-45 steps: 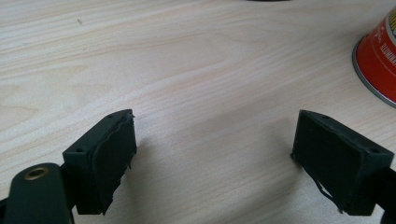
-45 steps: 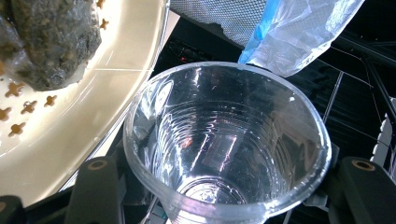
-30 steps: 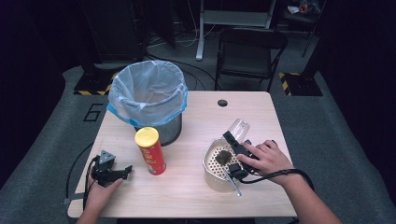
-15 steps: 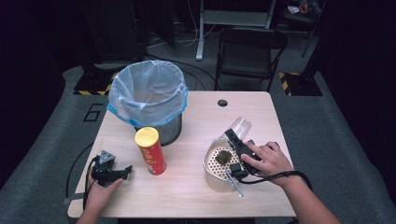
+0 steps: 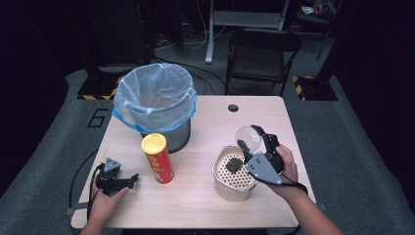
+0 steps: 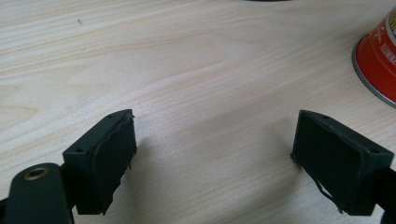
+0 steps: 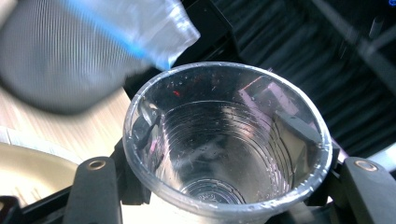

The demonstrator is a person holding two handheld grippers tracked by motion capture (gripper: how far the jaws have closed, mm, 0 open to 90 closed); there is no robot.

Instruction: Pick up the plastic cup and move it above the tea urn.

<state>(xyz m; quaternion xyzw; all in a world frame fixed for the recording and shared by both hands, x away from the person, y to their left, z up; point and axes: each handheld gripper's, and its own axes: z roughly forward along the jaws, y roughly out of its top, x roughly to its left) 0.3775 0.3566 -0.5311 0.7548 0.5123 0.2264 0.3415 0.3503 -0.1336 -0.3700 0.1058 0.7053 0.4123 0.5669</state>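
The clear plastic cup (image 7: 226, 149) sits clamped between the jaws of the right hand-held gripper (image 5: 254, 142), raised just above the far rim of the perforated metal strainer bowl (image 5: 234, 182) on the right side of the tabletop (image 5: 205, 117). In the right gripper view the cup's mouth faces the camera, its thin wall looks empty, and the jaws press on it from both sides.

That thin wall is the first risk: a harder squeeze would likely buckle or crack it, while a looser one could let the slick plastic slide out and drop into the strainer bowl, onto the dark lump (image 5: 233, 165) lying there. If the cup is meant for the bin (image 5: 155, 105) with the blue liner, the path crosses near the red crisp can (image 5: 157, 157), which stands tall and narrow and could tip at a brush.

The left hand-held gripper (image 5: 128, 180) rests on the tabletop with its jaws apart and nothing between them.
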